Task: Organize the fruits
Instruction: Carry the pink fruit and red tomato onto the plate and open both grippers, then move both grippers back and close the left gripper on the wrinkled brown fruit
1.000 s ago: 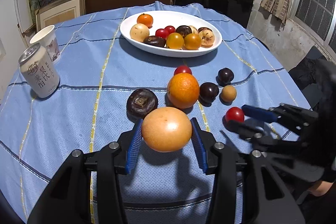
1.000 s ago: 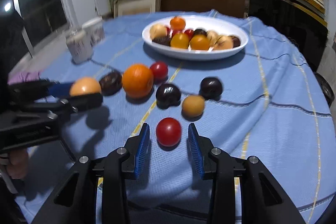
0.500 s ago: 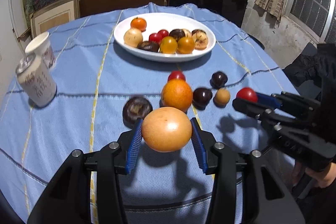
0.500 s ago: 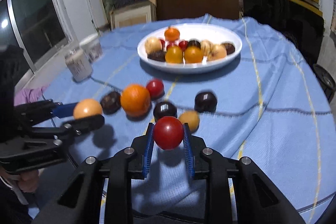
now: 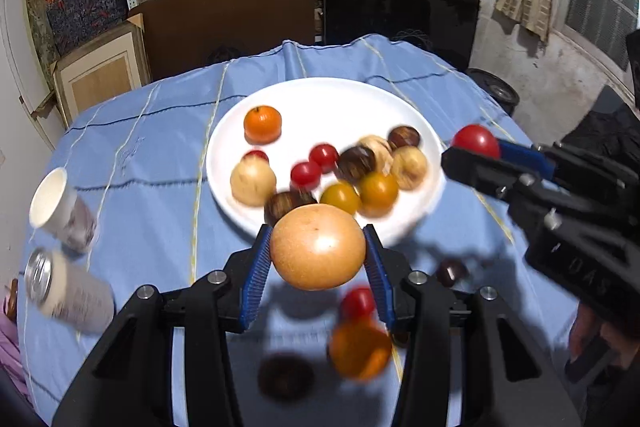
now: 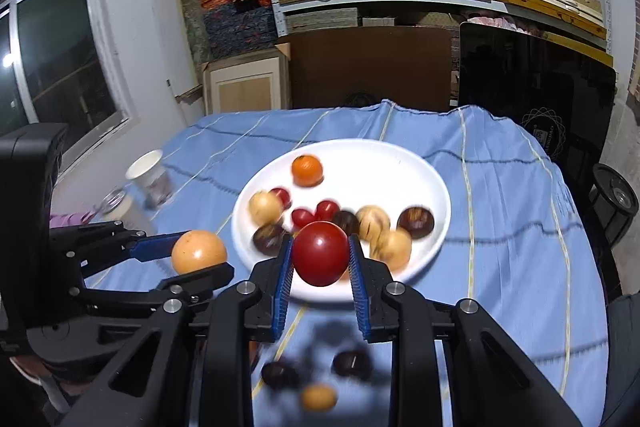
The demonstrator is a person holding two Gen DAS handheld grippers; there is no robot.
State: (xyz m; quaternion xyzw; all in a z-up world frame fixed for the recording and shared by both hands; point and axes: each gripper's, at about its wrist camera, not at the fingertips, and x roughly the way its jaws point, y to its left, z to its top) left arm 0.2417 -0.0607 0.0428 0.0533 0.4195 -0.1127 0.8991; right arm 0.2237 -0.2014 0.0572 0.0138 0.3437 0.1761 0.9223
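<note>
My left gripper point(image 5: 318, 249) is shut on a large pale orange fruit point(image 5: 318, 247) and holds it in the air at the near rim of the white plate point(image 5: 332, 95). My right gripper point(image 6: 320, 253) is shut on a red tomato point(image 6: 320, 253), also raised at the plate's near edge point(image 6: 380, 155). The plate holds several fruits, among them a small orange point(image 5: 262, 123). Each gripper shows in the other's view: the right one point(image 5: 476, 147) at the plate's right, the left one point(image 6: 198, 253) at its left. An orange point(image 5: 359, 349), a red tomato point(image 5: 358, 302) and dark fruits point(image 6: 351, 363) lie on the blue cloth below.
A paper cup point(image 5: 60, 209) and a drink can point(image 5: 64, 289) stand at the table's left side. The round table with its blue cloth point(image 6: 500, 227) drops off on all sides. Shelves with boxes and a dark screen point(image 5: 400, 11) stand behind it.
Both grippers have risen and moved forward to the plate with their fruit. The right gripper closed on the red tomato and lifted it off the cloth.
</note>
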